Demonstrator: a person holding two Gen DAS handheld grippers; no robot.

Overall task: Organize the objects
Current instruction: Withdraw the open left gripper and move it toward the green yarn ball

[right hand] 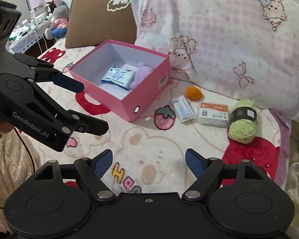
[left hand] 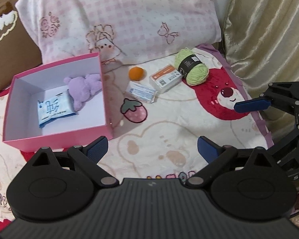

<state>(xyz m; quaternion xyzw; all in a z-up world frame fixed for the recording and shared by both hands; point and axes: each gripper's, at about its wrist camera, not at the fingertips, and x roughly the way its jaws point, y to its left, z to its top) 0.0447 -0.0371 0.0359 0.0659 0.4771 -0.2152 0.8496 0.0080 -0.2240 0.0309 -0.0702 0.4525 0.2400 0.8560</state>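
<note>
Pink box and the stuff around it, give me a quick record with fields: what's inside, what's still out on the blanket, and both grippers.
box: pink box, open, no lid on
inside: tissue pack, purple plush
outside: orange, blue-white pack, orange-label pack, green yarn
surface: blanket
left gripper: open, empty
right gripper: open, empty
</note>
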